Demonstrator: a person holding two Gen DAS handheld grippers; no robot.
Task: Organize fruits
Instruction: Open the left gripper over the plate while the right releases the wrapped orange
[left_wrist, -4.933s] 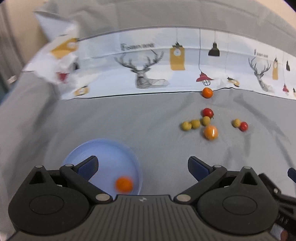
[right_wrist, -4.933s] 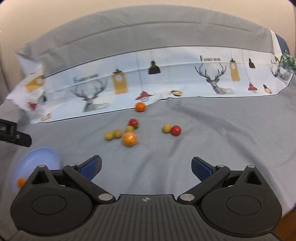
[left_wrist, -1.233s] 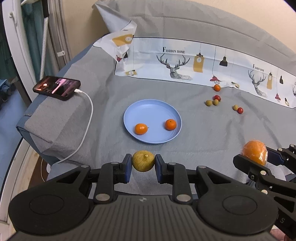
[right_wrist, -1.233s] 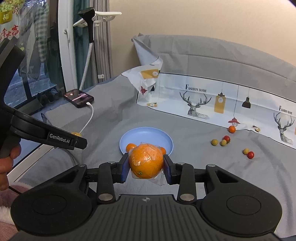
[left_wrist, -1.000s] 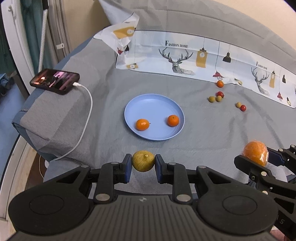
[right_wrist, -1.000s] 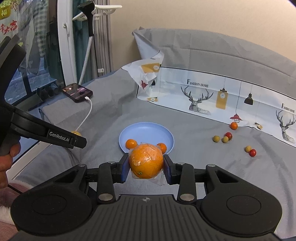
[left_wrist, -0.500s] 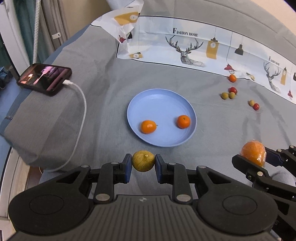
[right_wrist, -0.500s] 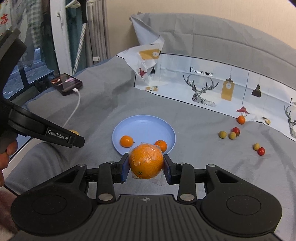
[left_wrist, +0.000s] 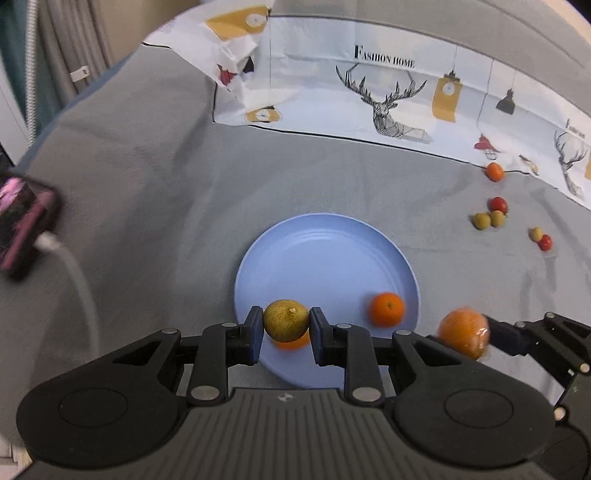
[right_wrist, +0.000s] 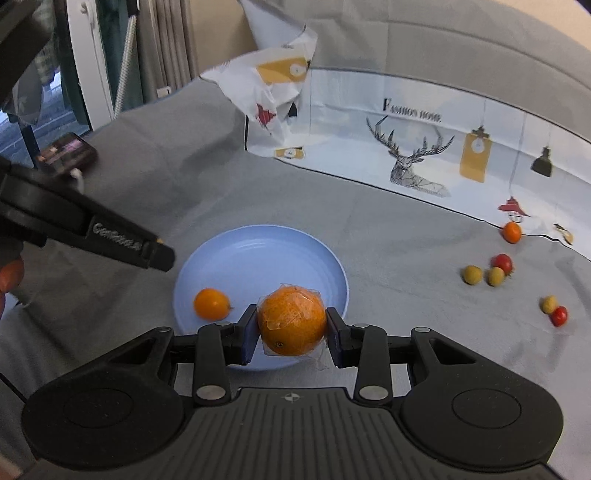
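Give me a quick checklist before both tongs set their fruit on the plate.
1. Left tongs gripping the green citrus: ok.
2. Right tongs gripping the wrapped orange: ok.
3. Bare room on the plate: ok, far half free.
4. Green citrus clear of the mandarin under it: not ok, directly above it.
5. Height above the plate: cannot tell.
6. Tongs clear of each other: ok, apart.

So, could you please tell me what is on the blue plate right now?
Two small oranges lie on the blue plate: one sits in plain view near its right edge, while the other is mostly covered in the left wrist view by the greenish-yellow citrus held in the left gripper.
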